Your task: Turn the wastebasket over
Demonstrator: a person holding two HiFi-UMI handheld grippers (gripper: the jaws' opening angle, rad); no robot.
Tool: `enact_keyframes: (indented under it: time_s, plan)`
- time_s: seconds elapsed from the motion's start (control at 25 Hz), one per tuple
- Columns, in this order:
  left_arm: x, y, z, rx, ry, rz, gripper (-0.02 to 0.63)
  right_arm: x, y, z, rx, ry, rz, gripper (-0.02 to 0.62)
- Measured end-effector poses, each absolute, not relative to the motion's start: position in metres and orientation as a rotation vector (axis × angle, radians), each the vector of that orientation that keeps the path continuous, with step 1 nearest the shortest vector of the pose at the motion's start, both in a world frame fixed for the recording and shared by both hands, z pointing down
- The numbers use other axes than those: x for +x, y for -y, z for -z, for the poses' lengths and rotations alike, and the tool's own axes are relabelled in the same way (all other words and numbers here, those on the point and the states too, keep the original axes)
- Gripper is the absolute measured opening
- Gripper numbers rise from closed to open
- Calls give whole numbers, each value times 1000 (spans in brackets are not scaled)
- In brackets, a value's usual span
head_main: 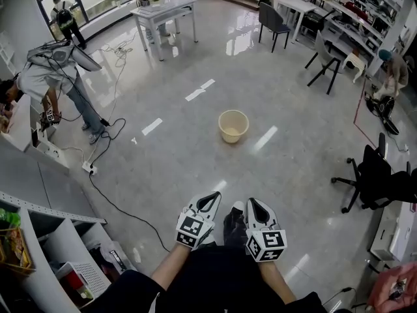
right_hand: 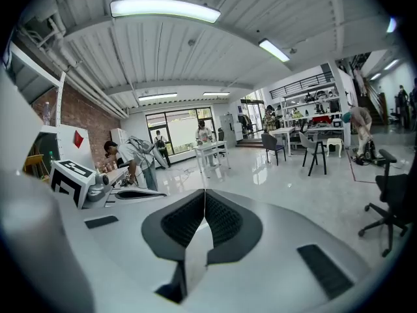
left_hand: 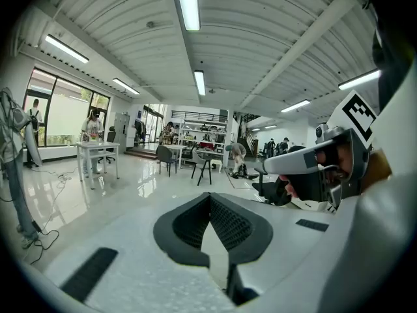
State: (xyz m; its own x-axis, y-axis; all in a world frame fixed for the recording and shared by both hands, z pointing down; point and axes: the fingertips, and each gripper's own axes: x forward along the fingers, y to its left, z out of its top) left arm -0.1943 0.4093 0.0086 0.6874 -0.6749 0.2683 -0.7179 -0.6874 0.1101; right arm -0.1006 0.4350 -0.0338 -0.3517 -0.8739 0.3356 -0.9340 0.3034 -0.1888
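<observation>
I hold the left tongs (head_main: pixel 210 201) and right tongs (head_main: pixel 255 207) side by side, both closed and empty; the upright wastebasket (head_main: pixel 233 126) stands well ahead on the floor (head_main: pixel 195 155).

Head view down — gripper views forward

Operator wearing black garment (head_main: pixel 215 276) and dark shoe (head_main: pixel 233 225). Left gripper (head_main: pixel 211 199) and right gripper (head_main: pixel 253 205) showing white moulded shells tapering to points. Jaws carrying black ribbed pads (left_hand: pixel 229 224). Each gripper bearing marker cube (head_main: pixel 192 230) displaying black-and-white square codes. Black rectangular slots (right_hand: pixel 324 271) showing on shell.
</observation>
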Motion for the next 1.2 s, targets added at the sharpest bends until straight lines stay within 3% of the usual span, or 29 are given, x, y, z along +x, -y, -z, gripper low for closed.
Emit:
enact_keyframes:
  time_s: [0.68, 1.2]
  plan:
    - [-171, -346, -13, 2702, 1079, -343, 6, -77, -371, 31, 1690, 2368, -579, 12]
    - [-135, -244, -7, 2731, 1100, -420, 6, -42, -256, 31, 1639, 2421, -627, 12]
